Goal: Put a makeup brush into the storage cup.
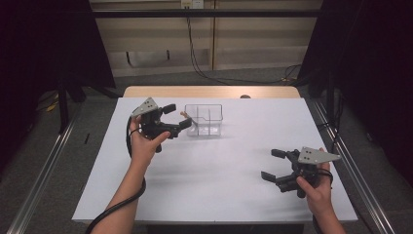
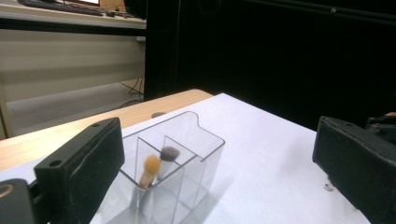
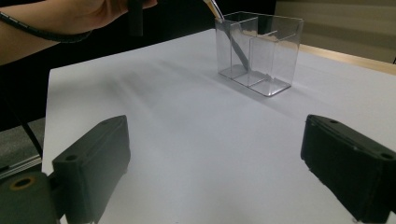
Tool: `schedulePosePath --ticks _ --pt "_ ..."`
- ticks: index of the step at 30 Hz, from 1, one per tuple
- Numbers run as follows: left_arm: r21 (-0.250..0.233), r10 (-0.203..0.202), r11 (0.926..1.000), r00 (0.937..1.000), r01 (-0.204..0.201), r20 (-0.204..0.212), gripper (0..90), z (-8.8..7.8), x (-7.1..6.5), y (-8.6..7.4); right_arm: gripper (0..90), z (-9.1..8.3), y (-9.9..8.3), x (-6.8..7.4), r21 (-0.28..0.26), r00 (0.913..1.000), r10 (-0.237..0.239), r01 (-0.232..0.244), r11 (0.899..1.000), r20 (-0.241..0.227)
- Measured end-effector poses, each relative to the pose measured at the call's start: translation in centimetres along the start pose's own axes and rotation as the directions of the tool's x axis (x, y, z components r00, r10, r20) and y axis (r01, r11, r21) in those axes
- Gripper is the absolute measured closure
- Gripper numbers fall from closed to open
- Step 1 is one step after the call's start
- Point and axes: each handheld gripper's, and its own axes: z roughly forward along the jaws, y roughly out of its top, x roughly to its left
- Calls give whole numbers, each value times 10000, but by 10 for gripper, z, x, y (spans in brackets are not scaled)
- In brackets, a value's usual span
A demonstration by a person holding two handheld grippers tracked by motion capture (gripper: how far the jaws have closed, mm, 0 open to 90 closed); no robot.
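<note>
a: why do the left tongs (image 1: 176, 115) hang just beside the clear box (image 1: 204, 120) with nothing in them?

b: my guess is they've let go. the jaws stand wide apart, and the two brushes (image 2: 156, 167) stand inside the box, in the compartment at the end nearest those tongs. one has an orange tuft, the other a dark one, heads up, handles down, leaning against a wall.

a: so the box is what props them up?

b: seems so. it's hard see-through plastic, straight-sided, split by thin dividers into several cells, with a scooped notch in the rim. the slim handles would roll on a flat surface; a narrow cell keeps them standing.

a: and the right tongs (image 1: 275, 165)?

b: released too, jaws spread, nothing between them. they hover low over the near right part of the table (image 1: 219, 195), well apart from the box, probably just waiting.

a: the table looks plain.

b: smooth matte white sheet over a wooden top, whose pale edge shows at the far side. the tongs' pads are blocky, black and dull, maybe rubbery.
</note>
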Motion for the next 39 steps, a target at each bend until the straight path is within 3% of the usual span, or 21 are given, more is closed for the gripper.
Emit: schedulePosePath --ticks 16,26,39 --pt "91 98 9999 9996 -100 251 10 -12 -9 -20 81 -2 -2 -2 37 9999 3 -4 10000 151" --pt "-112 170 9998 9992 -166 372 10 -20 -12 -27 81 0 -2 -2 122 9999 -41 39 9999 145" --pt "210 383 9990 9973 -396 630 10 -24 -19 -37 82 0 -3 -2 136 9999 -50 48 9999 156"
